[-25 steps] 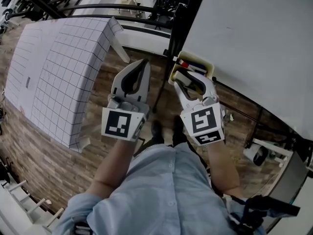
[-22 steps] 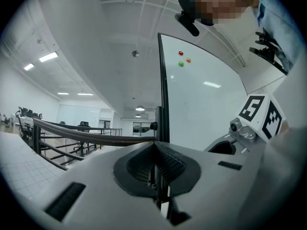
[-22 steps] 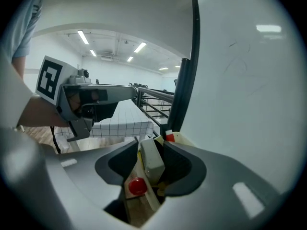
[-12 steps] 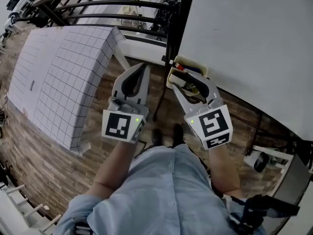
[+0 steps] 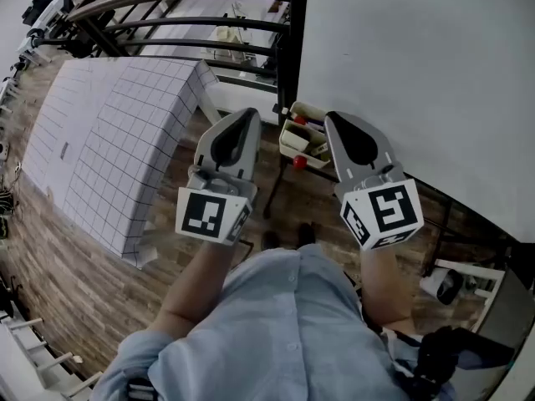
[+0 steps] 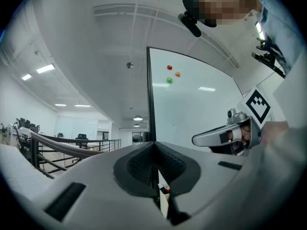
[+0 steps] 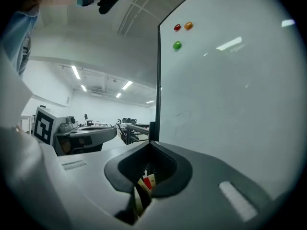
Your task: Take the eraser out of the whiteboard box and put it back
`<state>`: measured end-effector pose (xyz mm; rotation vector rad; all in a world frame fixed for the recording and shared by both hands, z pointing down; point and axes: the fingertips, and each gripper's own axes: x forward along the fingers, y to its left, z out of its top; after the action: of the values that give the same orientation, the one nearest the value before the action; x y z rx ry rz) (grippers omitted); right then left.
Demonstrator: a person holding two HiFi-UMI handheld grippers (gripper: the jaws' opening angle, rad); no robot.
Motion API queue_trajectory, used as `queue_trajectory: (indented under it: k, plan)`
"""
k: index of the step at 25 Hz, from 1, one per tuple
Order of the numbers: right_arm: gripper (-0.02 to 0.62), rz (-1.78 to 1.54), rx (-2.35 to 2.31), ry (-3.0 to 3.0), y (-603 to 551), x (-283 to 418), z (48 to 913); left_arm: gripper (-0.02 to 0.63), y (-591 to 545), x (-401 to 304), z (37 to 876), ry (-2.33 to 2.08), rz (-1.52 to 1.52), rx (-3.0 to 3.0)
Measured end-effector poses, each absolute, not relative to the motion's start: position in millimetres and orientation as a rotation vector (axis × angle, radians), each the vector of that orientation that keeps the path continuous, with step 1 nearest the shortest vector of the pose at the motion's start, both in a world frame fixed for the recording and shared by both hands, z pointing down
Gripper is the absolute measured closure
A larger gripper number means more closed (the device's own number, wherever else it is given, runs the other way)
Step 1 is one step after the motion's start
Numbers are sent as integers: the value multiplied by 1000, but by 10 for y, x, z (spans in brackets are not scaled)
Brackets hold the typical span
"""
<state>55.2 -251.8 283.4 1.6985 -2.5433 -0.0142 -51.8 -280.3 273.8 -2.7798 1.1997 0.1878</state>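
Note:
A cream whiteboard box point(image 5: 294, 144) hangs at the lower left corner of the whiteboard point(image 5: 418, 73). It holds markers with red caps and a pale block; I cannot single out the eraser. My right gripper point(image 5: 333, 117) is lifted beside the box's right end, clear of it, jaws shut with nothing between them. My left gripper point(image 5: 245, 114) hovers left of the box, also shut and empty. In the right gripper view the shut jaws point(image 7: 149, 146) face the whiteboard's edge, and box contents show through the slit below. In the left gripper view its jaws point(image 6: 154, 146) look the same.
A white gridded panel point(image 5: 109, 132) lies on the wooden floor point(image 5: 75, 274) at left. Black railings point(image 5: 167, 7) run along the back. The whiteboard's black post point(image 5: 291, 48) rises just behind the box. Three small magnets point(image 7: 177, 45) sit high on the board.
The right gripper has come up out of the box and its jaws have shut empty. The left gripper has risen a little. The box now shows uncovered.

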Motion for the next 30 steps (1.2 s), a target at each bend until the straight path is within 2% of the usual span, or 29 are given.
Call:
queue_trajectory:
  k: [30]
  plan:
    - [595, -81, 1737, -2583, -2518, 733, 2689, 607, -2757, -372, 2700, 1228, 179, -2747]
